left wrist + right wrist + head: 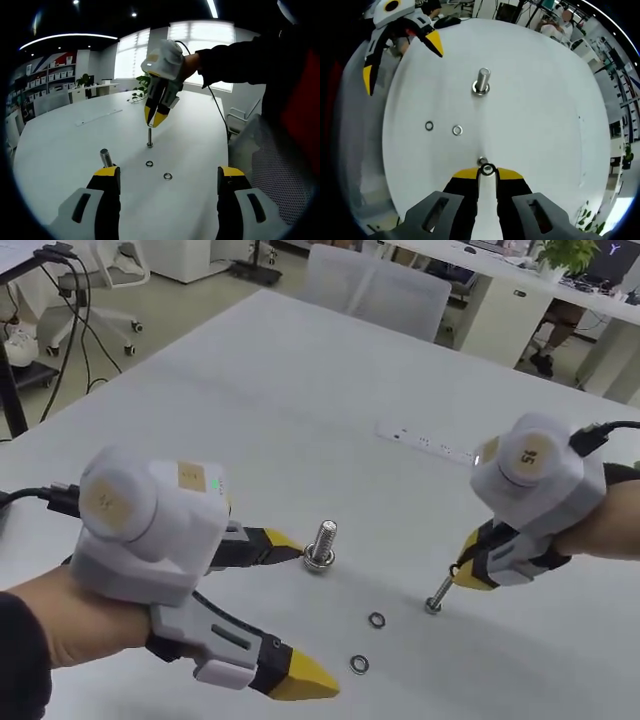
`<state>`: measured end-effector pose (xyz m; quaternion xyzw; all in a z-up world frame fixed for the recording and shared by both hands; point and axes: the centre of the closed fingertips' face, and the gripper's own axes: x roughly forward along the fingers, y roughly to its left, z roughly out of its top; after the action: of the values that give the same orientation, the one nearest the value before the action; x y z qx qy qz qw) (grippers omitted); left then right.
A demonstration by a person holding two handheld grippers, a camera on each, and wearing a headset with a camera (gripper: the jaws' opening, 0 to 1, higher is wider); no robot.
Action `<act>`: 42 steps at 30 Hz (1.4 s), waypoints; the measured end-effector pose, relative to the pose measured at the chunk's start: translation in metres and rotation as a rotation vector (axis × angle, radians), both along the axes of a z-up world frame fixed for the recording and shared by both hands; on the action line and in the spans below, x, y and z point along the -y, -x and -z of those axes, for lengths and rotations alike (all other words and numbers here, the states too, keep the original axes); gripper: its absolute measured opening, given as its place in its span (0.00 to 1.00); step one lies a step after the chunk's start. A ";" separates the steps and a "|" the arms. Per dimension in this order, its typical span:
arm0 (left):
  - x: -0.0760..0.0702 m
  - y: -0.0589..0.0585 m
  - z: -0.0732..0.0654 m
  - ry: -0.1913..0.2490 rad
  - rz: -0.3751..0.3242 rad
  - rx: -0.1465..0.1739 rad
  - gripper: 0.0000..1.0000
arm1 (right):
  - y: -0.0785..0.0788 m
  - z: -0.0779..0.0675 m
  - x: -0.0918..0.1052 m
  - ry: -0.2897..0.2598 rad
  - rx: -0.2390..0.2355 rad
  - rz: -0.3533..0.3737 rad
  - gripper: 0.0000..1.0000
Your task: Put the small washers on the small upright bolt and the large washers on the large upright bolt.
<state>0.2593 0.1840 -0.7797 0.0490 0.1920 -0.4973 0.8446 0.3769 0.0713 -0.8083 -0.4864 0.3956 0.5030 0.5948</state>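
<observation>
The large bolt [321, 542] stands upright mid-table with a washer around its base [480, 90]. My left gripper [300, 615] is open, one jaw tip close beside that bolt [105, 157]. The thin small bolt [438, 595] stands to the right. Just above its top, my right gripper [463, 571] is shut on a small washer [488, 170]. Two loose washers [376, 620] [359, 664] lie flat on the table between the grippers; they also show in the left gripper view [149, 163] [167, 176].
A white power strip [425, 443] lies on the table [250, 390] behind the bolts. A grey chair [375, 290] stands at the far edge. Desks, plants and a seated person [565, 17] are farther off.
</observation>
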 end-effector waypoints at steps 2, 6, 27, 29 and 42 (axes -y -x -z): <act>0.000 0.000 0.000 0.000 0.000 -0.001 0.79 | 0.000 0.000 0.000 0.001 -0.002 -0.001 0.13; 0.000 0.000 0.001 -0.001 0.000 -0.004 0.79 | -0.001 0.002 0.000 0.005 -0.007 -0.002 0.13; 0.000 0.000 0.005 -0.005 -0.004 -0.018 0.79 | 0.003 0.015 0.000 0.014 -0.039 -0.002 0.13; 0.000 0.000 0.005 -0.008 -0.005 -0.017 0.79 | 0.003 0.016 0.000 0.015 -0.042 -0.002 0.13; -0.003 -0.001 0.007 -0.012 -0.019 -0.025 0.79 | 0.003 0.040 0.000 0.014 -0.087 0.009 0.13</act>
<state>0.2602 0.1869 -0.7872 0.0460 0.2061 -0.4888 0.8464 0.3742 0.0716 -0.8483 -0.4664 0.4269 0.5183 0.5758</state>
